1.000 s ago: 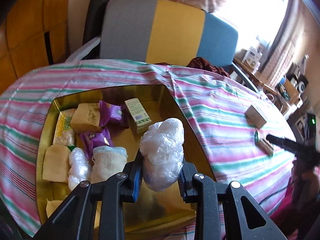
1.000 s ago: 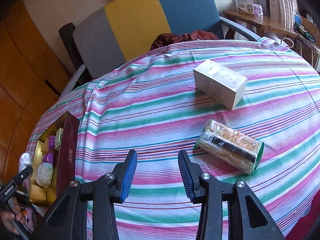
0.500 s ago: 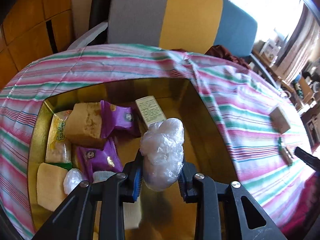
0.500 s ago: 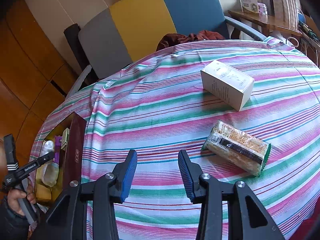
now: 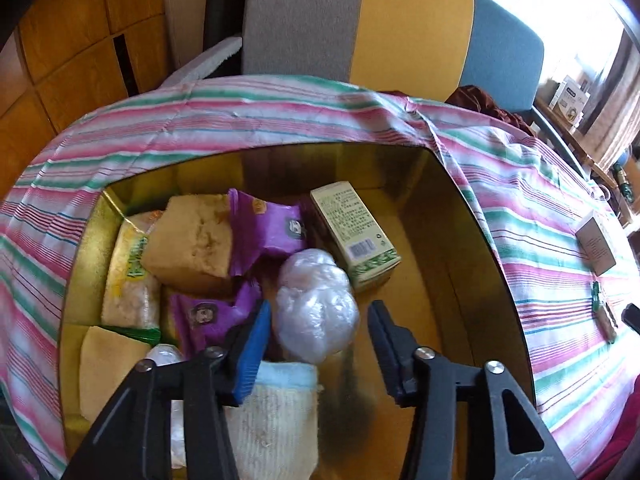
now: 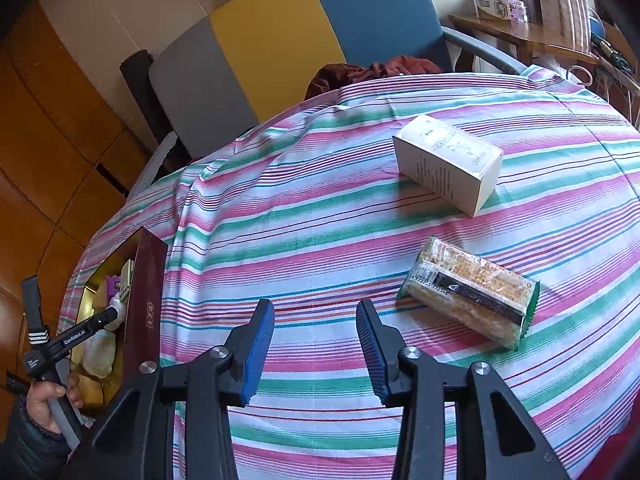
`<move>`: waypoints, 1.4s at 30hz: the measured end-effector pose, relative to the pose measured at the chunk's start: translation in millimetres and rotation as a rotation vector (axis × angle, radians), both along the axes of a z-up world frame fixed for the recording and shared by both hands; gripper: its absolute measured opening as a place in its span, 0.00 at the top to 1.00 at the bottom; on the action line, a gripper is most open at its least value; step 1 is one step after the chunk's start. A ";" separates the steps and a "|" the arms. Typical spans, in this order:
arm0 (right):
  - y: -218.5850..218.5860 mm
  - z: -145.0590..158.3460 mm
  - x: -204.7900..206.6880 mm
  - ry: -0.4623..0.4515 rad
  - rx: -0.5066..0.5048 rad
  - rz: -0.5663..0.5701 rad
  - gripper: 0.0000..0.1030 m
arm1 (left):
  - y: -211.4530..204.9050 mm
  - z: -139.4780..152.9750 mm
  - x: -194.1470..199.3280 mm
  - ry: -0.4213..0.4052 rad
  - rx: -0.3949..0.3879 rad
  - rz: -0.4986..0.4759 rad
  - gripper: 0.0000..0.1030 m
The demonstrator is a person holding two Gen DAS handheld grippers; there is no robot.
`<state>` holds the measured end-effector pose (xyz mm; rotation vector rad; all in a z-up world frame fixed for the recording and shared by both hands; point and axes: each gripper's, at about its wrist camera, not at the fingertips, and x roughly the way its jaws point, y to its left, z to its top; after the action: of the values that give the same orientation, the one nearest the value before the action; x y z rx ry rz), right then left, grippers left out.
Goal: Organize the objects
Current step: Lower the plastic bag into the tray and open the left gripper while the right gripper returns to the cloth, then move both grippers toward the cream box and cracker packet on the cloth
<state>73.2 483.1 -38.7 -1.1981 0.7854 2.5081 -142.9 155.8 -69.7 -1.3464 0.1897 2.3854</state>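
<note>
A gold-lined box (image 5: 472, 264) holds several snacks: purple packets (image 5: 272, 228), a green carton (image 5: 354, 230), yellow cake blocks (image 5: 188, 240) and a cloth (image 5: 276, 412). A white plastic-wrapped lump (image 5: 316, 304) lies in the box between the open jaws of my left gripper (image 5: 318, 336), free of both pads. My right gripper (image 6: 316, 344) is open and empty above the striped tablecloth. A cracker pack (image 6: 472, 290) and a white carton (image 6: 448, 162) lie to its right. The box (image 6: 142, 300) and the left gripper (image 6: 108, 316) show at the far left.
A grey, yellow and blue chair (image 6: 280, 36) stands behind the round table. A dark red cloth (image 6: 372, 70) lies on its seat. A wooden side table (image 6: 524, 36) with small items is at the back right. The white carton (image 5: 596, 240) shows in the left wrist view too.
My left gripper lowered into the box and opened, letting go of the plastic-wrapped lump. My right gripper stayed open, shifting slightly over the cloth.
</note>
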 end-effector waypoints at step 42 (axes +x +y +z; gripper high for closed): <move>-17.4 -19.3 -11.4 -0.149 0.045 0.048 0.57 | -21.1 78.4 125.6 0.233 0.100 -0.147 0.45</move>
<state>61.8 465.7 -58.0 -1.3847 0.6674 2.4255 -17.3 134.7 8.7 -0.9737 0.2225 2.3885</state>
